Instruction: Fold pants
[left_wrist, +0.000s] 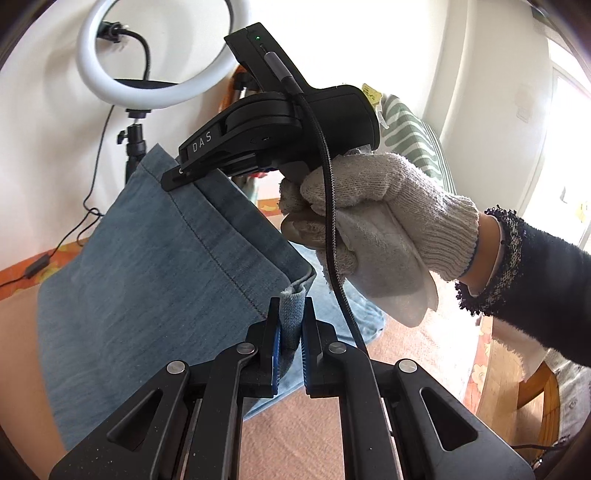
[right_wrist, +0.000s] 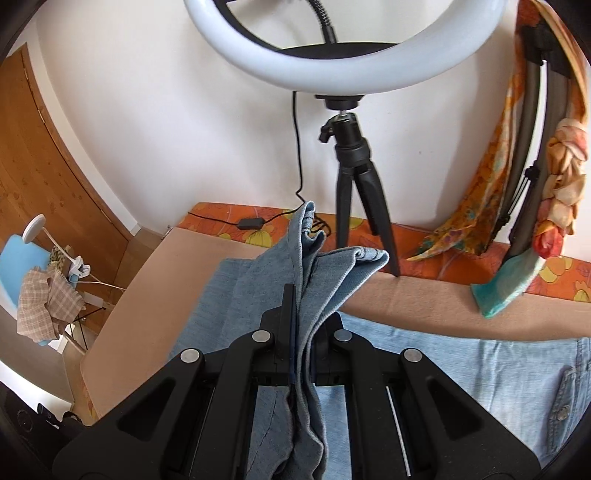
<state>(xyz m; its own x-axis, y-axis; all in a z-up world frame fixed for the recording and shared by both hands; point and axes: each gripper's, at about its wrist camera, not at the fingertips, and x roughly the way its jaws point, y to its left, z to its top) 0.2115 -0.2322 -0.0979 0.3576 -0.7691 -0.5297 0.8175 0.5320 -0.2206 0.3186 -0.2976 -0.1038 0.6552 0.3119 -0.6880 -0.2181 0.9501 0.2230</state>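
Lifting the hem end of the pants (left_wrist: 155, 266): both tools are clamped on denim, carrying it above the table (right_wrist: 155, 273).

- Left tool (left_wrist: 291, 332): jaws pinched together on a bunched corner of the hem, fabric squeezed between the blue pads.
- Right tool (left_wrist: 177, 177), seen from the left wrist view in a gloved hand (left_wrist: 369, 221): jaws shut flat on the other hem corner. In its own view the right tool (right_wrist: 301, 314) has folded layers of denim standing up between its jaws.
- Hem edge is stretched between the two grips; the leg hangs slack below.
- Rest of the pants lies flat on the table, a buttoned pocket (right_wrist: 565, 398) visible at lower right of the right wrist view.
- Ring light (right_wrist: 343, 48) on its tripod (right_wrist: 354, 177) stands at the far edge, close behind the raised cloth.

Step, as I judge it: mid-fold, leg end raised to be carried over toward the waist.

Next move calls for both grips travelling together, hem kept taut and level, lowered square onto the flat part, and staying clear of the tripod legs.
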